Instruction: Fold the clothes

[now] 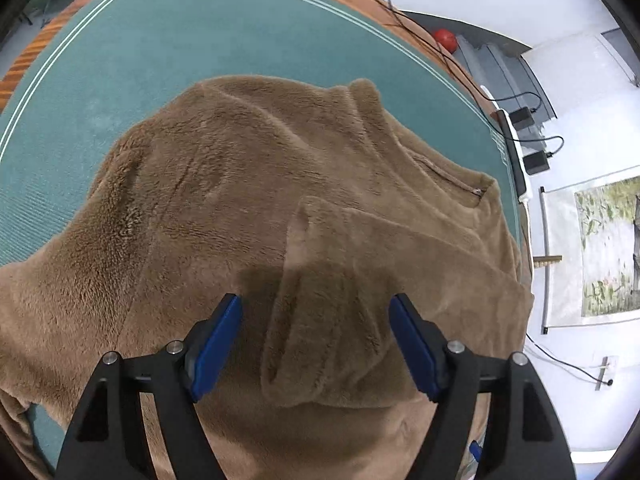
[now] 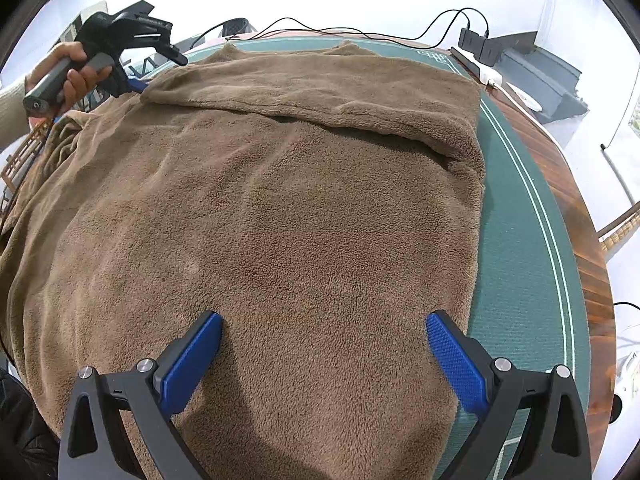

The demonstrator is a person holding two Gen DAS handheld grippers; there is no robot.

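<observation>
- Currently: brown fleece top (image 1: 224,184) lies flat on green mat (image 1: 168,36); folded sleeve (image 1: 332,320) runs lengthwise between my left gripper (image 1: 315,312) pads, jaws apart, no contact.
- My right gripper (image 2: 324,332) also spread, empty, over top's body, well apart from sleeve; left nearer.

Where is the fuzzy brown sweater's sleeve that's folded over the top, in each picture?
Left wrist view: the folded sleeve lies low in the middle, its cuff between the open left gripper fingers.
Right wrist view: the folded sleeve runs across the top of the brown sweater.
Shared landmark: the green mat with white border lines.
</observation>
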